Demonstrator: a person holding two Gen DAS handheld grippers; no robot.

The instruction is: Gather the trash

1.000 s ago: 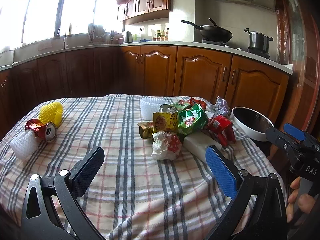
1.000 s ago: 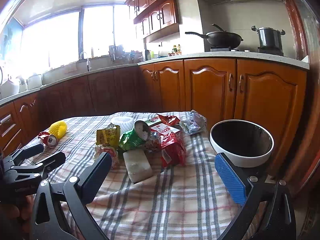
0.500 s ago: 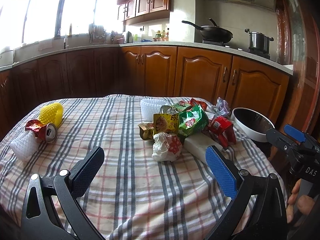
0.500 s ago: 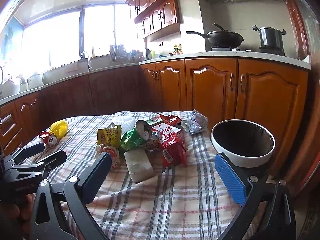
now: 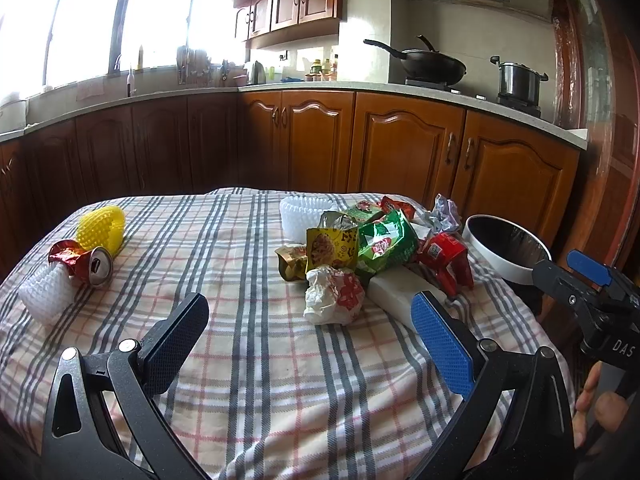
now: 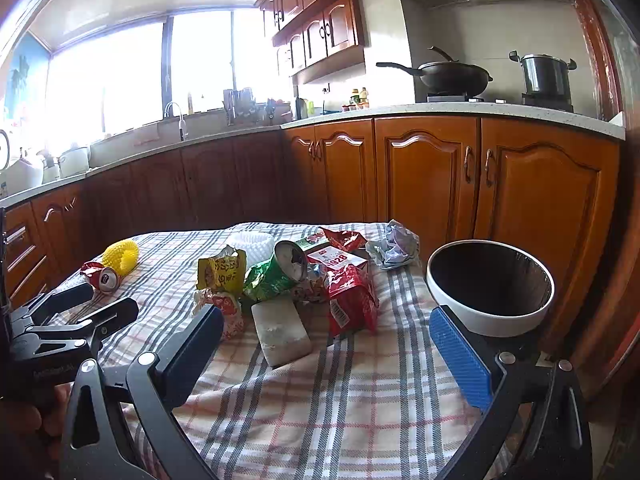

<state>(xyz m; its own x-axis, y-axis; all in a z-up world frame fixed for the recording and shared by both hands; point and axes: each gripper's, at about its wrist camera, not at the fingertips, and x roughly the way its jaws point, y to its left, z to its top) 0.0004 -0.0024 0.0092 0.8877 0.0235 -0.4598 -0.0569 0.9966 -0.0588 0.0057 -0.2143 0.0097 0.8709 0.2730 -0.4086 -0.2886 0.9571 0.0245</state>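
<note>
- Trash (image 5: pixel 360 252) lies heaped on the table (image 5: pixel 240 380), at about 1 o'clock from the left gripper (image 5: pixel 310 344) and 12 o'clock from the right gripper (image 6: pixel 326 356).
- A second, smaller cluster sits well apart at 10 o'clock in the left view: can (image 5: pixel 94 266), yellow net (image 5: pixel 102 226) and white net (image 5: pixel 46 296), touching one another.
- Bin (image 6: pixel 490 286) stands just off the table edge at 2 o'clock from the right gripper, mouth up, likely put there so wrappers can be dropped in with a short swing.
- Both grippers have their jaws spread wide and hold nothing; they hover low over the cloth, probably poised for a first pick.
- Nearest reach for the right gripper looks like the white block (image 6: pixel 280 330), straight ahead between its fingers; the crumpled wrapper (image 5: pixel 334 294) is closest to the left.
- Against the frames a second ago, almost nothing differs: the trash lies as it did, the jaws are equally wide, and each view has only drifted slightly.
</note>
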